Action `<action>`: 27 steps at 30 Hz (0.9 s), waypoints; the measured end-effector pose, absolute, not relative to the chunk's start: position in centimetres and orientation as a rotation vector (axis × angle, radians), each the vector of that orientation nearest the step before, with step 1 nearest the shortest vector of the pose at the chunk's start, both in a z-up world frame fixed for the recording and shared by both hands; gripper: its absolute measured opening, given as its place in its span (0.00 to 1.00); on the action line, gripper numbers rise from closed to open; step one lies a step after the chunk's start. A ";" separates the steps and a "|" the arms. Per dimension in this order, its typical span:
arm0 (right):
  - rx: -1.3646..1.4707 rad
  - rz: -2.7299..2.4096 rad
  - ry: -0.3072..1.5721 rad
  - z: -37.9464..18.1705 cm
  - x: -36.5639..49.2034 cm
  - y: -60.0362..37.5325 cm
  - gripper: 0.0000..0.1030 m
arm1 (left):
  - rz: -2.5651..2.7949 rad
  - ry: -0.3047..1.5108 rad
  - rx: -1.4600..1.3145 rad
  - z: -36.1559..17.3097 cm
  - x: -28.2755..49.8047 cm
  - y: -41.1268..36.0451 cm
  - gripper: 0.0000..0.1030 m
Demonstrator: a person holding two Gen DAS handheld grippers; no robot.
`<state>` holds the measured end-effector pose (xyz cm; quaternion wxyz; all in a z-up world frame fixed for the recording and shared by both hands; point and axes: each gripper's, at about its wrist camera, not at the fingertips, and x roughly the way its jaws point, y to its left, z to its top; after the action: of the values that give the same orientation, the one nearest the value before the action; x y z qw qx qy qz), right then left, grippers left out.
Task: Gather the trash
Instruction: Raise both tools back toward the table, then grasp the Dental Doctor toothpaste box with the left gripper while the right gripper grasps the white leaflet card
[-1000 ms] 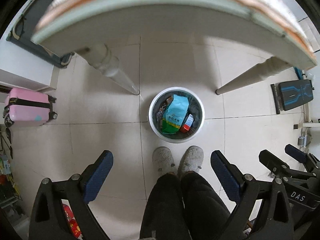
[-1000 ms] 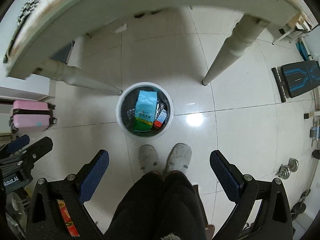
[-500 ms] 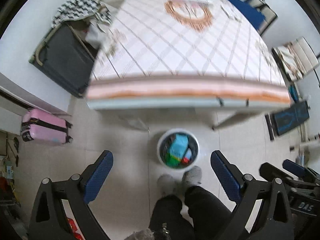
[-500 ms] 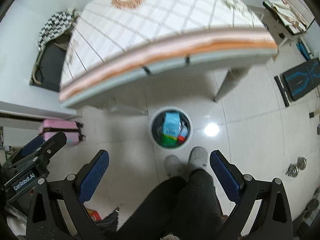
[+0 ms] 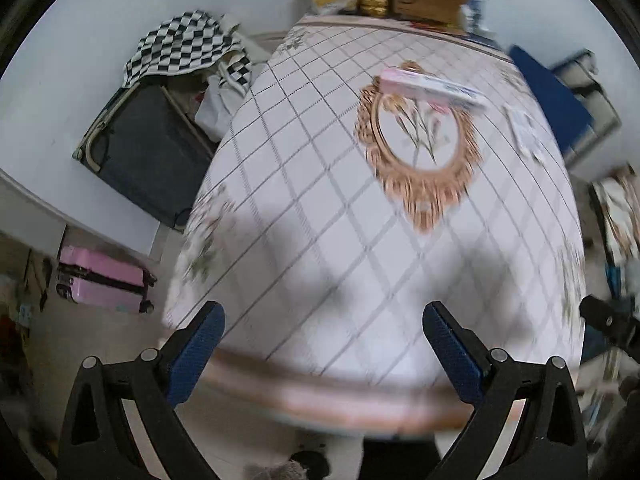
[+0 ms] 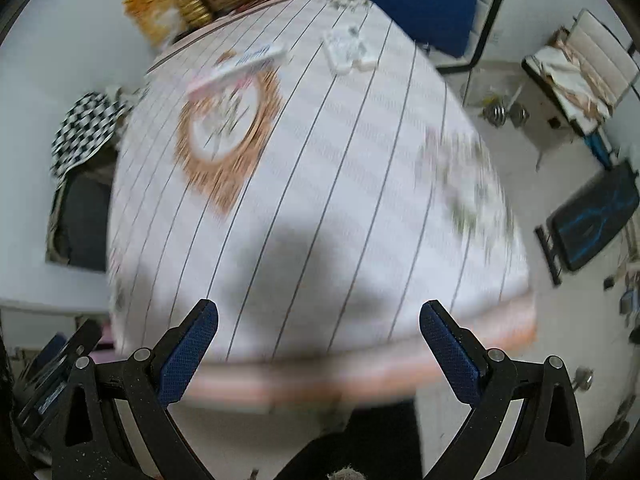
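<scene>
- Two grippers, both empty: left gripper (image 5: pixel 322 316) and right gripper (image 6: pixel 318 314) each hang over the near edge of the table (image 5: pixel 320 240), jaws spread wide with nothing between them.
- Step in hand, by judgement: the search-and-approach part of collecting trash. No piece is gripped, and both cameras look out across the tabletop.
- Trash left on the table: a long flat box (image 5: pixel 432 87), white with pink and blue print, lies well ahead of the left gripper, a little right of its line, across the top of the gold-ringed medallion (image 5: pixel 420 148). From the right wrist the same box (image 6: pixel 240 66) sits far ahead and to the left.
- A white wrapper (image 6: pixel 348 50), flat and crumpled at its edges, lies far ahead of the right gripper, slightly right; the left wrist view shows it (image 5: pixel 526 132) far off to the right.
- Next move likely calls for a long forward reach, then lowering the pads around the narrow sides of the box; its flatness may make the pinch awkward.
- Tablecloth looks smooth, pale, with a grey diamond grid and a peach border; blur hides finer detail.
- Bin not in view.
</scene>
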<state>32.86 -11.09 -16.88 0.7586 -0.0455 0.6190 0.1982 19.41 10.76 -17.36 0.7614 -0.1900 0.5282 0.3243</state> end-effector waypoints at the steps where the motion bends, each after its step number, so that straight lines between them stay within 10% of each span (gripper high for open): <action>1: -0.113 0.413 1.355 -17.6 37.2 -10.0 0.99 | 0.715 1.160 -0.444 -17.7 21.4 11.6 0.98; 16: -0.269 0.318 1.509 -32.1 70.3 2.8 1.00 | 0.774 1.277 -0.839 -25.7 48.2 21.9 0.97; 24: -0.357 0.330 1.433 -30.9 73.8 6.4 0.72 | 0.793 1.216 -1.212 -29.0 52.5 26.4 0.97; 27: -0.353 0.314 1.450 -31.0 75.0 6.5 0.72 | 0.816 1.220 -1.205 -29.7 53.1 26.9 0.70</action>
<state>74.96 6.53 -30.99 0.7231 -0.1599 0.6567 0.1424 53.12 26.90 -29.70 0.5820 -0.5161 0.5222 0.3496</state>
